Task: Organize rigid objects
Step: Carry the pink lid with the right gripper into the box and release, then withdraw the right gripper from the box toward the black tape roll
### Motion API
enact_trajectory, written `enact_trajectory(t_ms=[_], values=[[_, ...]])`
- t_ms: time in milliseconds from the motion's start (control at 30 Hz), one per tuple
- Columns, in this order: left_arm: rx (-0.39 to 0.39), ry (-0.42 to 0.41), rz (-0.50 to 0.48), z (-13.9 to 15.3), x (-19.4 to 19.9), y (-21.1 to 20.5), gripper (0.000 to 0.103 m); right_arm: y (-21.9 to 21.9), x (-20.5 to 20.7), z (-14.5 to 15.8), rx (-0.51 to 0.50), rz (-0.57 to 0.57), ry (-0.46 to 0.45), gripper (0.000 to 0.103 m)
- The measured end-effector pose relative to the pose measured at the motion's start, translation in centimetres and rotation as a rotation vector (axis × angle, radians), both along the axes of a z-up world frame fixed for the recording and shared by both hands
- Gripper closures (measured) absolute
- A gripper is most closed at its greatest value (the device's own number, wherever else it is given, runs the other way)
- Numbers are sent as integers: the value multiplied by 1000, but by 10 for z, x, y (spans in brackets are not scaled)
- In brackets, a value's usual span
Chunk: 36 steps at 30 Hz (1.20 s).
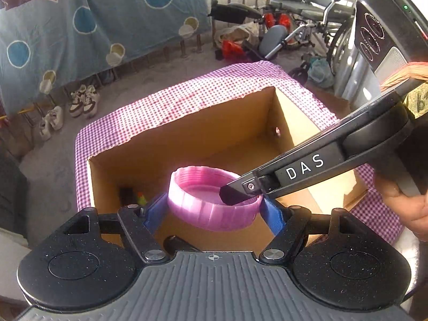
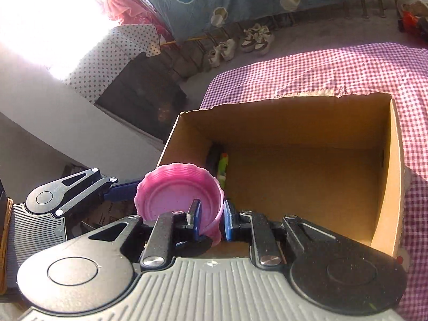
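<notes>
Both tools pinch pink lid point(image 1: 214, 200); only right view shows right tool point(image 2: 211, 222) straddling its wall

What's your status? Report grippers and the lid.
Left gripper shut on pink lid across its sides. Right gripper pinching lid rim. Lid held over open cardboard box. Nothing blocking.

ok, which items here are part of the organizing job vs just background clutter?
Job:
pink lid, held by left gripper and right gripper
cardboard box
green item in box

Background:
checkered cloth
shoes
wheelchair
blue sheet
</notes>
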State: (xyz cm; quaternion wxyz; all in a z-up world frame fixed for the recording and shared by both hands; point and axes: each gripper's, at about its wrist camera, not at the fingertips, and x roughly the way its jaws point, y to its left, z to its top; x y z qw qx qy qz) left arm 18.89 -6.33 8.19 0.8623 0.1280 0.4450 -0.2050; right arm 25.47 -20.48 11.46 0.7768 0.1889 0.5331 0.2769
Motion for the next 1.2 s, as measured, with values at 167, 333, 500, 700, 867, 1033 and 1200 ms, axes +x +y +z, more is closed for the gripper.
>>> enact_trajectory(t_ms=[167, 333, 500, 700, 867, 1033, 1200], values=[[16, 133, -11, -34, 25, 3, 28, 11, 29, -40, -89, 51, 89, 84], [62, 262, -37, -62, 41, -3, 28, 24, 42, -71, -190, 111, 145, 84], [67, 281, -7, -66, 48, 6, 21, 39, 49, -86, -272, 158, 148, 84], [50, 266, 29, -51, 47, 18, 20, 56, 46, -94, -313, 206, 157, 84], [50, 232, 25, -40, 36, 23, 19, 64, 51, -102, -286, 214, 209, 84], [45, 208, 29, -36, 44, 29, 18, 70, 56, -112, -203, 189, 295, 84], [28, 200, 41, -34, 47, 42, 18, 77, 59, -118, -129, 168, 360, 84]])
